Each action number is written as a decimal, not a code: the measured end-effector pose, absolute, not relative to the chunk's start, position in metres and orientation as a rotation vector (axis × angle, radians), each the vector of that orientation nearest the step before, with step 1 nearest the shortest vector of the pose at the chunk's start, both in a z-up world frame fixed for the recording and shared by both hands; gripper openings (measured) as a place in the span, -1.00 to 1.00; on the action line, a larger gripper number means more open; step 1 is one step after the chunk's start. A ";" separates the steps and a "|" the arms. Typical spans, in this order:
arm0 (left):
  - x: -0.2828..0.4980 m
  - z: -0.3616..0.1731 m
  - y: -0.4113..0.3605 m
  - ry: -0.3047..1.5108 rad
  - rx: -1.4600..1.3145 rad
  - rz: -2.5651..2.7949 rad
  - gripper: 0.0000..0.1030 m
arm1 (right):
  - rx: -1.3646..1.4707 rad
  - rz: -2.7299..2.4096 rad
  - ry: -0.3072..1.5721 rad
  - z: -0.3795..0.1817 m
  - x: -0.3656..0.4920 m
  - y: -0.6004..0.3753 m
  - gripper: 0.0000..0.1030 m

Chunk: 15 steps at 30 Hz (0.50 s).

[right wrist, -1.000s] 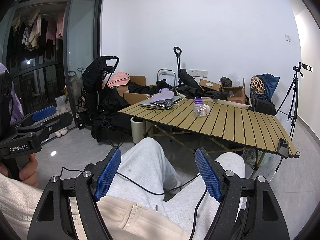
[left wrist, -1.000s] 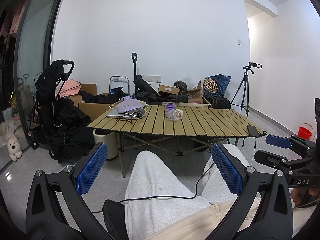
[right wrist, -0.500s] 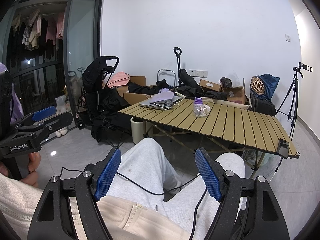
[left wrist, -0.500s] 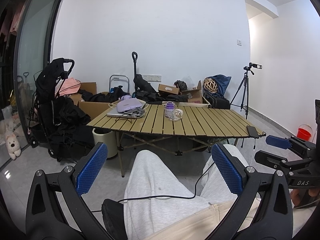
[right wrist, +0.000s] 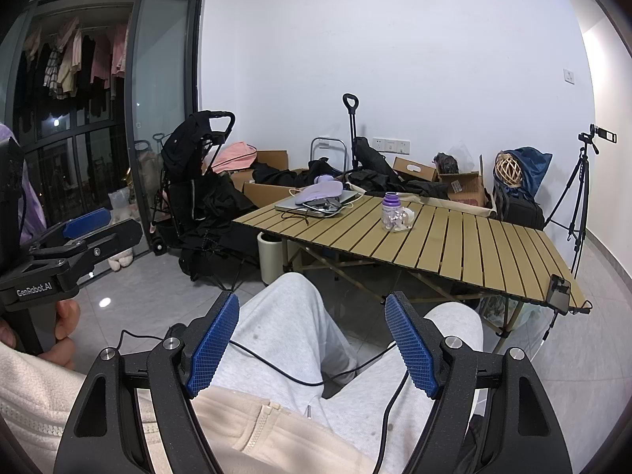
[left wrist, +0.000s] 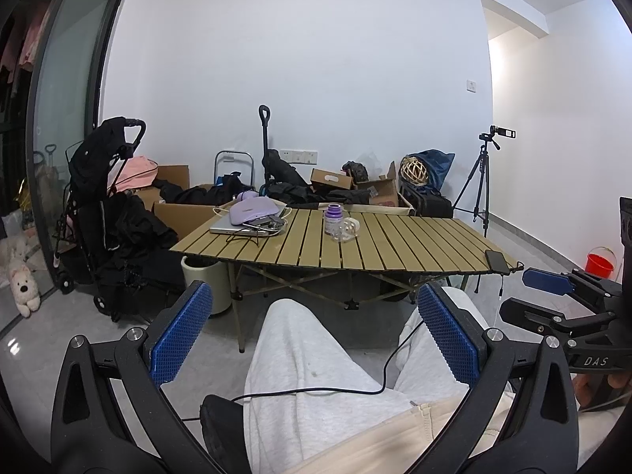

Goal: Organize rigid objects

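A slatted wooden folding table (left wrist: 395, 252) stands a little way ahead of me. On it sit a purple-capped bottle (left wrist: 333, 219) with a clear object (left wrist: 347, 231) beside it, a purple case (left wrist: 252, 210) on a silver laptop (left wrist: 233, 227) with cables, and a black phone (left wrist: 497, 261) at the right edge. My left gripper (left wrist: 314, 328) is open and empty over my lap. My right gripper (right wrist: 312, 339) is open and empty too, far short of the table (right wrist: 454, 245). The bottle (right wrist: 390, 206) and laptop (right wrist: 300, 205) also show in the right wrist view.
A black stroller (left wrist: 102, 213) stands left of the table, with a white bin (left wrist: 201, 280) under its corner. Cardboard boxes and dark clothes (left wrist: 300, 193) pile up behind. A tripod with a camera (left wrist: 484, 181) and a red bucket (left wrist: 600, 262) are at the right. A cable (left wrist: 316, 391) runs across my legs.
Both grippers have stayed open over my lap. The left wrist view has tilted slightly, so the table sits a little lower in it.
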<state>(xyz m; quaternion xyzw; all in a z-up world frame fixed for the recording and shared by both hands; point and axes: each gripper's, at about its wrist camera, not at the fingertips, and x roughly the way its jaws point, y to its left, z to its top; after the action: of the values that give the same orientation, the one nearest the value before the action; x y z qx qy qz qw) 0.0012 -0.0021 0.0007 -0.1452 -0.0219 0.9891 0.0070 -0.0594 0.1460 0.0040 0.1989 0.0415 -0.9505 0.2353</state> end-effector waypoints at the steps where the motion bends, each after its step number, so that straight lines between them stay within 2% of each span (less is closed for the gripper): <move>1: 0.001 0.001 -0.002 -0.069 -0.454 3.093 1.00 | 0.546 -2.608 0.114 0.004 -0.059 0.146 0.58; 15: -0.001 -0.001 0.001 -0.068 -0.446 3.072 1.00 | 0.550 -2.606 0.114 0.004 -0.060 0.145 0.58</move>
<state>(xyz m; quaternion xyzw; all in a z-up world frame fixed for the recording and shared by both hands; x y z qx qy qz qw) -0.0010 0.0012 -0.0007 -0.1437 -0.0219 0.9892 0.0185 -0.0597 0.1446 0.0038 0.2004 0.0416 -0.9501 0.2356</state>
